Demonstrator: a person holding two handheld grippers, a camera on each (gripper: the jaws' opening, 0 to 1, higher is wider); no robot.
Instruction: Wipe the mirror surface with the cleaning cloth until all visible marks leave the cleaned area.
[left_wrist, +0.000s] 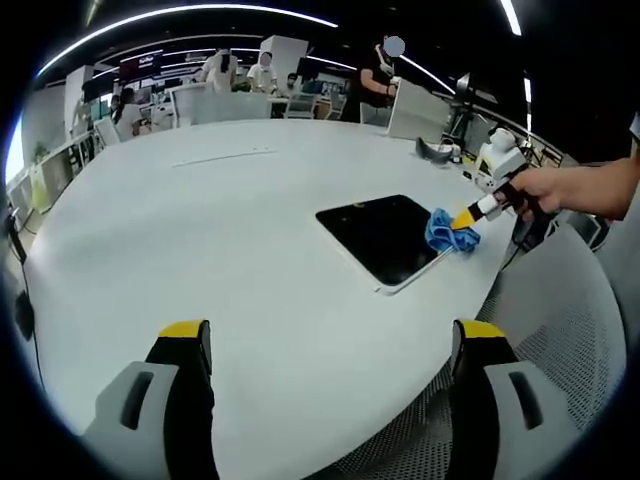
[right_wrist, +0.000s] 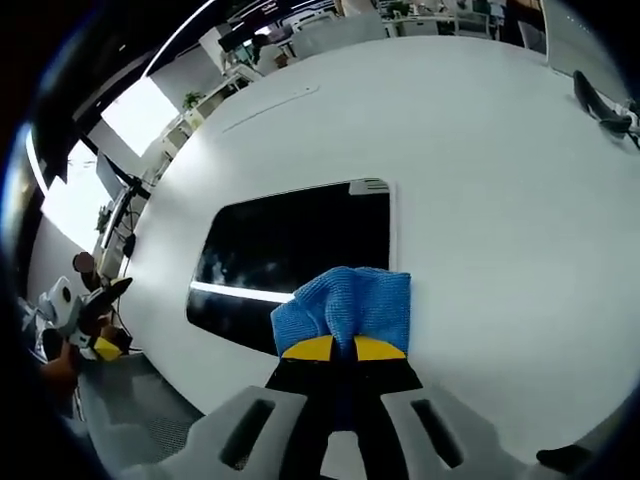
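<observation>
A dark rectangular mirror (left_wrist: 380, 236) with a white frame lies flat on the white table (left_wrist: 200, 240). In the right gripper view the mirror (right_wrist: 290, 255) reflects a ceiling light strip. My right gripper (right_wrist: 343, 349) is shut on a blue cleaning cloth (right_wrist: 345, 305), and the cloth rests on the mirror's near edge. In the left gripper view the cloth (left_wrist: 448, 232) sits at the mirror's right corner, with the right gripper (left_wrist: 466, 218) held by a hand. My left gripper (left_wrist: 330, 345) hangs open above the table's near part, nothing between its fingers.
A dark curved object (left_wrist: 434, 151) lies on the table beyond the mirror, also seen as a dark object (right_wrist: 603, 108) at the far right. Chairs, desks and people stand past the table's far edge. A mesh chair (left_wrist: 560, 330) sits by the table's right rim.
</observation>
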